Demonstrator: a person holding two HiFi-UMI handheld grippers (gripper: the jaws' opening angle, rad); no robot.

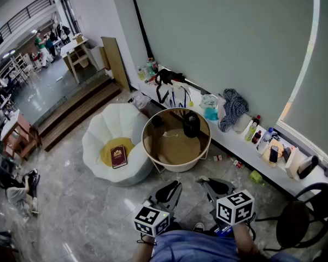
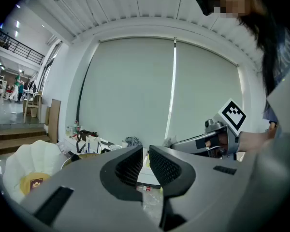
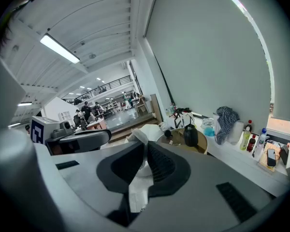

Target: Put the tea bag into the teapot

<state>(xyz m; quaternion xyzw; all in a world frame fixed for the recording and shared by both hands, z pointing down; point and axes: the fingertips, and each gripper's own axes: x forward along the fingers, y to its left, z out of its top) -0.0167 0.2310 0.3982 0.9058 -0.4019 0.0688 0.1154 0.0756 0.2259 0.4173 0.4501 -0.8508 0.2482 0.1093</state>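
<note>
**Grey floor [image 1: 71,201], round bench [image 1: 175,147] ahead, tea bag [image 3: 138,192] pinched in the right gripper [image 3: 145,146]**

From the head view, both grippers sit low at the bottom edge, well short of the bench. That view does not show what the fingers carry. The right gripper view does: its fingers are pressed onto the white tea bag, whose paper hangs below the pads. The left gripper view shows the left gripper [image 2: 146,151] empty, its fingers a narrow slit apart, with floor and ledge showing through the gap.

The black teapot [image 1: 191,124] stands upright on the far part of the bench top, well apart from the tea bag. A white petal-shaped seat [image 1: 106,138] sits just beside the bench on its left, with a dark red book [image 1: 119,156] on its yellow cushion. Behind the bench runs a wall ledge [image 1: 238,142] carrying a black-strapped bag [image 1: 169,81], a checked cloth [image 1: 232,108] and bottles [image 1: 253,131]. A black chair [image 1: 303,212] stands at the right, near the person.
</note>
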